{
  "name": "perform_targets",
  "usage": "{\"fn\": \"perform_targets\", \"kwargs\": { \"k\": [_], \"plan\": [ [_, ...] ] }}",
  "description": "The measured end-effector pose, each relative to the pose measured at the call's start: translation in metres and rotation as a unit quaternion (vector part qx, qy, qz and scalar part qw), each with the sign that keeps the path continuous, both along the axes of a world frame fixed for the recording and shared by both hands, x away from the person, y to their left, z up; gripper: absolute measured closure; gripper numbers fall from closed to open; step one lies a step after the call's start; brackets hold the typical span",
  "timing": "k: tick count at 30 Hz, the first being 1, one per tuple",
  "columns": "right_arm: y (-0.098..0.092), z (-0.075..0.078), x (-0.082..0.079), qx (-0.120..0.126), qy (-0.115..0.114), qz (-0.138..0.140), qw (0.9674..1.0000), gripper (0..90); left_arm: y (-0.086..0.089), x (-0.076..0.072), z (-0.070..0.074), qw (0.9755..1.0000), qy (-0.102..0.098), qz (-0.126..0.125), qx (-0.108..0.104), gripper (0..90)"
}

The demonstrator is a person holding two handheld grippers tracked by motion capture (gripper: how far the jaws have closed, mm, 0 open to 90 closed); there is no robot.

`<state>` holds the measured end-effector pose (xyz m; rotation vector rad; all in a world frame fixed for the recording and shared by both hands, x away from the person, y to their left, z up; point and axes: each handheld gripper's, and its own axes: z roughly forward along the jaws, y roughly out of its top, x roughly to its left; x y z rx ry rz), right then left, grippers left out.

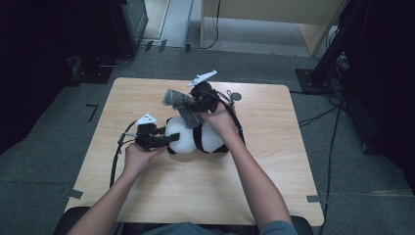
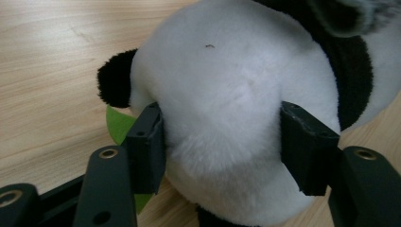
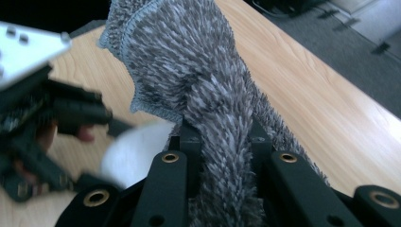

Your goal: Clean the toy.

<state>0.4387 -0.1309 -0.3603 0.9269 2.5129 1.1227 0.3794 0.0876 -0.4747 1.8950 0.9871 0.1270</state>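
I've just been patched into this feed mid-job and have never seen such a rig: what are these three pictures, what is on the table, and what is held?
There is no robot: a person holds a hand-held gripper in each hand. The high view looks down on the light wooden table. The other two views come from cameras riding on each gripper, looking along its black jaws. On the table lies a black-and-white plush panda toy. The left hand-held gripper has its jaws on either side of the panda's white body, pressing the fur. The right hand-held gripper is clamped on a shaggy grey microfibre cloth, lifted above the panda. A green piece peeks from under the panda; I cannot tell what it is.
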Motion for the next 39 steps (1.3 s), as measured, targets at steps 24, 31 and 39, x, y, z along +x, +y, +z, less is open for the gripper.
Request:
{"fn": "perform_targets", "kwargs": {
  "k": [24,31,39],
  "plan": [
    [0.013,-0.041,0.033,-0.094,0.051,-0.007,0.9942,75.9,-0.003,-0.004,0.002,0.9999,0.005,0.010,0.003,49.3],
    [-0.034,-0.039,0.040,-0.061,0.062,-0.049,0.9950,75.5,-0.005,-0.004,0.002,1.0000,0.002,0.007,0.006,49.6],
    [-0.074,-0.038,0.040,-0.044,0.057,-0.085,0.9938,75.9,-0.005,-0.004,0.003,0.9999,0.002,0.007,0.010,50.0]
  ]
}}
